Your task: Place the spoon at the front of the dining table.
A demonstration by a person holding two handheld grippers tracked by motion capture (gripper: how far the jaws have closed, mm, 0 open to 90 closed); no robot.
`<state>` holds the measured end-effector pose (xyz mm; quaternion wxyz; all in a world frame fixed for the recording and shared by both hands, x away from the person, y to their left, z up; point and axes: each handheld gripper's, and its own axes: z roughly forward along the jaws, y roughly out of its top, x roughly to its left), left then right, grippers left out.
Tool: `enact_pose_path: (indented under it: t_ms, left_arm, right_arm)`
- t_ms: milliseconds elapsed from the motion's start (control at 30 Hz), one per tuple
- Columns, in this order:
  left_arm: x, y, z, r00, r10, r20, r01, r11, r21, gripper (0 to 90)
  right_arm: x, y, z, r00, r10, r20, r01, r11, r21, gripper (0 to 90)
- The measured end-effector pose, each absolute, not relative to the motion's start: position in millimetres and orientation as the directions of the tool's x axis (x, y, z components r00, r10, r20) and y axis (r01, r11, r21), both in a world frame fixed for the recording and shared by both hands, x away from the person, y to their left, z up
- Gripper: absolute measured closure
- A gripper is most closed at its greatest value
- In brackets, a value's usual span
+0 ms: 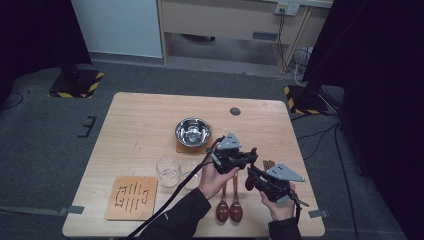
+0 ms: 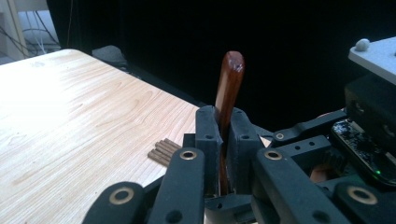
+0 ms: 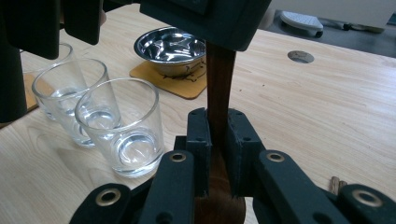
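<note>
Both grippers clamp one wooden spoon (image 1: 250, 172) above the table's (image 1: 140, 125) near right part. The left gripper (image 1: 248, 159) pinches the handle near its tip; the right gripper (image 1: 251, 176) pinches lower, toward the bowl end. The spoon's long axis runs between them, so a handover looks underway. Two glasses (image 1: 168, 171) stand just left, two more spoons (image 1: 229, 205) lie below.

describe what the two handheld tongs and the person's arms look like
Both tongs, left and right, are black frames with blocky black jaws and brass-coloured pivot rivets. Each carries a grey three-cornered plate on top, and a black cable trails from the left one. A small green light glows on one body. The person wears dark long sleeves.
</note>
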<state>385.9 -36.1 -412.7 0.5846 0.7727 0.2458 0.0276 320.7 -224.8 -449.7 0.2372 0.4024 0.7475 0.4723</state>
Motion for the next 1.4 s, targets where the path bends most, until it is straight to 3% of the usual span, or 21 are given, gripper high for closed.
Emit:
enact_pose_path:
  t_ms: [167,467,767,1400]
  left_arm:
    - [386.6,-35.2,-410.5,0.882,0.412,-0.227,0.326,-0.188,0.926,84.7]
    - [387.8,-36.4,-407.7,0.887,0.41,-0.21,0.308,-0.188,0.933,84.8]
    - [390.5,-34.5,-405.5,0.879,0.449,-0.158,0.278,-0.215,0.936,84.7]
    - [396.3,-22.2,-391.1,0.875,0.462,-0.145,0.254,-0.182,0.95,84.7]
  right_arm:
    - [320.0,-228.6,-447.0,-0.561,0.826,0.043,0.371,0.205,0.906,78.5]
    - [321.7,-240.7,-444.7,-0.546,0.835,0.066,0.364,0.165,0.917,63.4]
    - [321.8,-248.6,-442.9,-0.527,0.847,0.065,0.346,0.144,0.927,57.1]
    - [337.2,-290.3,-467.7,-0.343,0.939,0.018,0.407,0.131,0.904,37.9]
